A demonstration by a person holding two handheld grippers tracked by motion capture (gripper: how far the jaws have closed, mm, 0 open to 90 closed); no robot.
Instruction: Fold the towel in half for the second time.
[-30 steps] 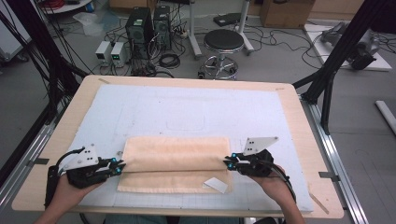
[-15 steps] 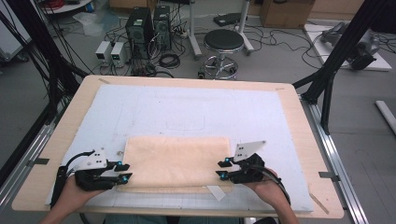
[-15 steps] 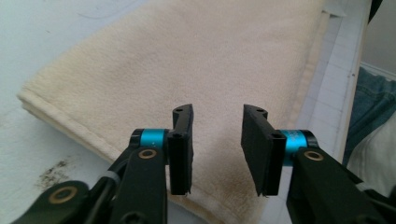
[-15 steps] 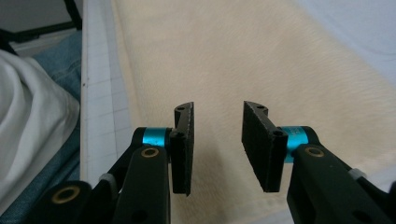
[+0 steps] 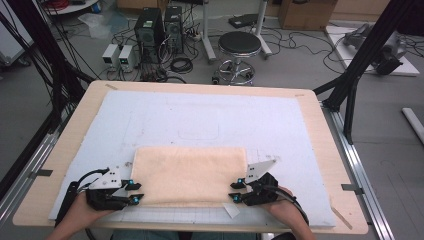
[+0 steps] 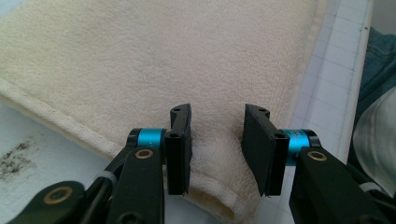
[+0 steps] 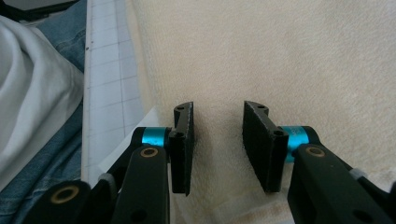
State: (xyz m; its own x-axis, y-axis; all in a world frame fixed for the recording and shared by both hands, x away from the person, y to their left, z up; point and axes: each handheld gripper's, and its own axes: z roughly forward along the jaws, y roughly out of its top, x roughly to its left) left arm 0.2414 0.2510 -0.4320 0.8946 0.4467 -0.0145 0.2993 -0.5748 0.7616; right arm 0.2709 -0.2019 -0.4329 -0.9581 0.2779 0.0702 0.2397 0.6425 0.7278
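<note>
- Beyond the wooden table (image 5: 320, 130) the floor carries one round black stool (image 5: 240, 44), two dark computer towers (image 5: 160, 27), two small grey boxes (image 5: 120, 55) beside them and a tangle of cables.
- One pale grey gridded mat (image 5: 200, 117) covers most of the tabletop.
- One cream terry towel (image 5: 190, 172), folded into a flat rectangle, lies on the mat's near half, close to the person's edge.
- Two grippers sit at the towel's near corners: the left gripper (image 5: 134, 192) at its left end, the right gripper (image 5: 235, 191) at its right end, each held by a hand coming in from the bottom.
- Left gripper (image 6: 217, 149): its jaws have just been opening and stand apart, with the towel's hemmed corner lying beneath the gap and nothing pinched between the pads.
- Right gripper (image 7: 217, 147): its jaws stand apart likewise, over the towel (image 7: 280, 56) near its edge, gripping nothing.
- One small white tag (image 5: 231, 211) lies on the mat just in front of the towel, near the right gripper.
- Seen from above, the whole towel, the room and both grey three-cornered plates appear.
- From the left gripper view come the towel's stitched hem (image 6: 60, 119) and a dark smudge (image 6: 16, 156) on the mat.
- From the right gripper view come the mat's printed grid (image 7: 109, 79), plus blue denim (image 7: 60, 28) and white cloth (image 7: 32, 88) of the person's clothing past the table edge.
</note>
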